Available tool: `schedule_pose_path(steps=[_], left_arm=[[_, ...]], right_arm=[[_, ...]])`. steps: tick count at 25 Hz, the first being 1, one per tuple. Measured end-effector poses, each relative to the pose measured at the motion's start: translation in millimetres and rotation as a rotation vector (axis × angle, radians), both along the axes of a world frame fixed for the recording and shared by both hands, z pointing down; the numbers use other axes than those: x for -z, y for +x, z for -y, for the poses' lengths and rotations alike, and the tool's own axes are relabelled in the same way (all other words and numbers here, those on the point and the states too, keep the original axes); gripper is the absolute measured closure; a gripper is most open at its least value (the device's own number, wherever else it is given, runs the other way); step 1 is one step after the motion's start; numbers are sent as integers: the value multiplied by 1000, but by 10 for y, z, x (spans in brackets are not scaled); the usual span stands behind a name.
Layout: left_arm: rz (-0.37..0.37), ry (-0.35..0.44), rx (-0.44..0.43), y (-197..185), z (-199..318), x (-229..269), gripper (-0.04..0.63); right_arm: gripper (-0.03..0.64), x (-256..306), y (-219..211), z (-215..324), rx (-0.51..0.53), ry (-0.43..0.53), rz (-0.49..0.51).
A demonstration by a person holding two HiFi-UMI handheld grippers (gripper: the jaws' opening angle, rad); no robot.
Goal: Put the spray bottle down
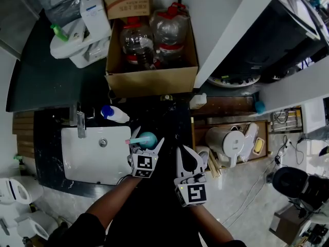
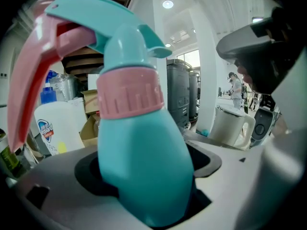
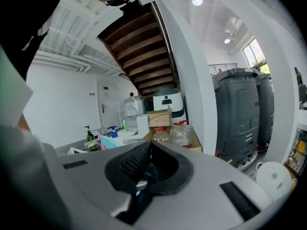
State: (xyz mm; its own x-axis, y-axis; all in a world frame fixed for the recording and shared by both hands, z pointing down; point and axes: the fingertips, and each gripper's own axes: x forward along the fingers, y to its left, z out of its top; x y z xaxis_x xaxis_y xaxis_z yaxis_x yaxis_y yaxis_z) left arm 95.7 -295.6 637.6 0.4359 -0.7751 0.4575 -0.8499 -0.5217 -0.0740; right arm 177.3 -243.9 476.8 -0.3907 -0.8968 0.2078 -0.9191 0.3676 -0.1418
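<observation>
A teal spray bottle (image 1: 147,138) with a pink trigger and pink collar is held upright in my left gripper (image 1: 146,147), at the right rim of the white sink (image 1: 87,161). In the left gripper view the spray bottle (image 2: 144,157) fills the frame, and the left gripper (image 2: 148,195) is shut on its lower body. I cannot tell whether its base touches the counter. My right gripper (image 1: 188,159) hovers just to the right over the dark counter. In its own view the right gripper (image 3: 147,159) has its black pads together with nothing between them.
A white bottle with a blue cap (image 1: 114,114) lies behind the sink by the faucet (image 1: 80,123). A cardboard box (image 1: 151,78) of plastic bottles stands at the back. A white kettle (image 1: 226,144) sits to the right on a wooden shelf.
</observation>
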Motion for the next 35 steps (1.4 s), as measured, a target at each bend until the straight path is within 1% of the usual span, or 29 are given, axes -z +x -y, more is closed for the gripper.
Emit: schedule_pose_path(steps=[3, 11, 13, 16, 19, 21, 24, 35], left_arm=[[1, 9, -14, 27, -8, -29, 172], [-20, 55, -60, 113, -7, 103, 172], [-14, 66, -66, 125, -5, 158, 170], [-28, 48, -72, 138, -37, 149, 170], [-6, 37, -67, 95, -58, 174, 170], [-8, 28, -65, 83, -75, 175, 170], [-31, 37, -57, 69, -68, 218, 170], [-50, 25, -64, 40, -234, 206, 170]], right_arm=[[601, 29, -14, -20, 0, 9, 21], [601, -14, 51, -75, -25, -5, 14], [601, 3, 79, -80, -34, -5, 11], [601, 2, 82, -110, -37, -13, 13], [601, 13, 50, -148, -31, -7, 15], [601, 20, 26, -166, -24, -3, 12], [601, 30, -13, -182, -22, -2, 12], [601, 101, -112, -371, -25, 2, 14]])
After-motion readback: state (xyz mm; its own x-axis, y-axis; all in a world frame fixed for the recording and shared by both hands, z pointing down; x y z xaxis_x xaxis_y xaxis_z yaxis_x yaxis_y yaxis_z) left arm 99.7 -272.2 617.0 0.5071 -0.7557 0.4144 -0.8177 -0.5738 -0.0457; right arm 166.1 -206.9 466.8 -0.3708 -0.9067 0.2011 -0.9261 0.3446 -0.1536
